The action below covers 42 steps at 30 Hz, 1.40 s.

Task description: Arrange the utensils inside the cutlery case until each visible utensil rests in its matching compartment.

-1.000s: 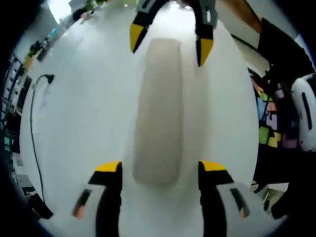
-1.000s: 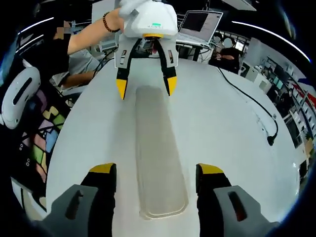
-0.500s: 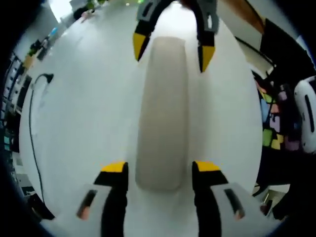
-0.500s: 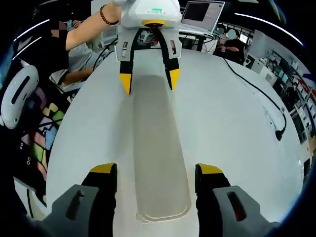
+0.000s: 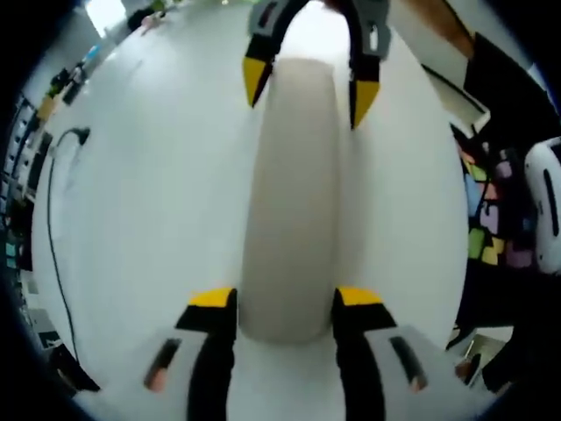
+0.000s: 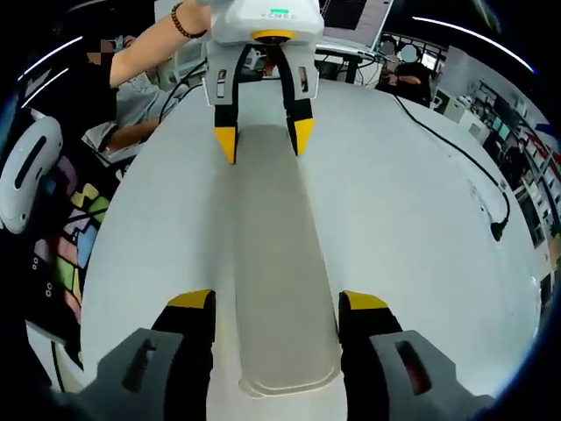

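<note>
Left gripper view: left gripper [image 5: 285, 303] sat at the bottom of the frame, jaws spread, yellow tips on either side of the near end of the cutlery case [image 5: 294, 189]. Tips looked to be at or touching the case sides; contact couldn't be confirmed. Case was a long, narrow, translucent off-white shell with rounded ends, lid closed, lying flat on the white table [image 5: 149, 219] and running from bottom centre to top centre. Contents couldn't be seen through the cloudy plastic. At the far end, top centre, the right gripper [image 5: 307, 83] came in with jaws spread, one yellow tip on each side of the case end. Black cable [image 5: 53, 202] lay along the left edge of the table.

Right gripper view: same layout from the opposite end. Right gripper [image 6: 276, 307] at bottom, jaws apart, straddling the near end of the cutlery case [image 6: 272, 263]; the case rim flared a little at that end. Left gripper [image 6: 263, 140] at top centre, jaws apart around the far end, held by a person's hand [image 6: 197, 13] with a beaded bracelet. Black cable [image 6: 465, 184] ran across the right side of the white table [image 6: 412, 246]. Laptop [image 6: 351, 22] at the top beyond the table.
</note>
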Tool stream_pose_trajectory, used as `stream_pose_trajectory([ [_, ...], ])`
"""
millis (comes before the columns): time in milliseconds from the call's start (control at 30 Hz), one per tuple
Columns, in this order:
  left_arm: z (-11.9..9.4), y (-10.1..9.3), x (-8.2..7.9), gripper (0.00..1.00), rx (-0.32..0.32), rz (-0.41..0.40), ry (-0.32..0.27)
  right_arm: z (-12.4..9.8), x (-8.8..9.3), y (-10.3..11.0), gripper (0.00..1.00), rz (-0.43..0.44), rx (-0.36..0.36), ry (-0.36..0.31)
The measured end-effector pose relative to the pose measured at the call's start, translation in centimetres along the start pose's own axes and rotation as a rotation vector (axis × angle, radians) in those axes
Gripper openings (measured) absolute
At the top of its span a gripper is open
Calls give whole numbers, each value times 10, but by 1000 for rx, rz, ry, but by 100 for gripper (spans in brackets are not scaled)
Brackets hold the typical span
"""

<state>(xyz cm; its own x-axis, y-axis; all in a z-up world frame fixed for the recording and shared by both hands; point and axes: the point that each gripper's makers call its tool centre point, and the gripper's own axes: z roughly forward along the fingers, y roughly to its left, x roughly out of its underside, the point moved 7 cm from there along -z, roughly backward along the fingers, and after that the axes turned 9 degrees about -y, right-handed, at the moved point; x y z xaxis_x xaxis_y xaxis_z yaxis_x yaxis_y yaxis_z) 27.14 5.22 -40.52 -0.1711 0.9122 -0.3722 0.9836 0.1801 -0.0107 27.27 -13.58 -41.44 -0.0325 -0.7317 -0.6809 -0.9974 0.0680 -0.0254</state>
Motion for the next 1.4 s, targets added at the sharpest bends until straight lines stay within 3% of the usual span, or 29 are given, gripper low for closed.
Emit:
stream_pose_trajectory([
  [400,1,1,-1,45,2,11,16,1,0,0,54,32,4,11],
  [767,1,1,-1,44,9,42,11,10,-17,0,54,68,22,202],
  [867,1,2,0,43,17,55,-2,9,-17,0,53,69,24,212],
  [933,0,2,0,43,23,71,-22,9,-17,2,44,32,1,173],
  [967,1,2,0,43,34,104,-50,-1,-10,1,44,70,78,235],
  [1033,-2,3,2,43,37,101,-83,3,-13,3,43,45,40,155],
  [1400,-2,5,1,43,44,105,-75,8,-18,4,42,39,27,150],
])
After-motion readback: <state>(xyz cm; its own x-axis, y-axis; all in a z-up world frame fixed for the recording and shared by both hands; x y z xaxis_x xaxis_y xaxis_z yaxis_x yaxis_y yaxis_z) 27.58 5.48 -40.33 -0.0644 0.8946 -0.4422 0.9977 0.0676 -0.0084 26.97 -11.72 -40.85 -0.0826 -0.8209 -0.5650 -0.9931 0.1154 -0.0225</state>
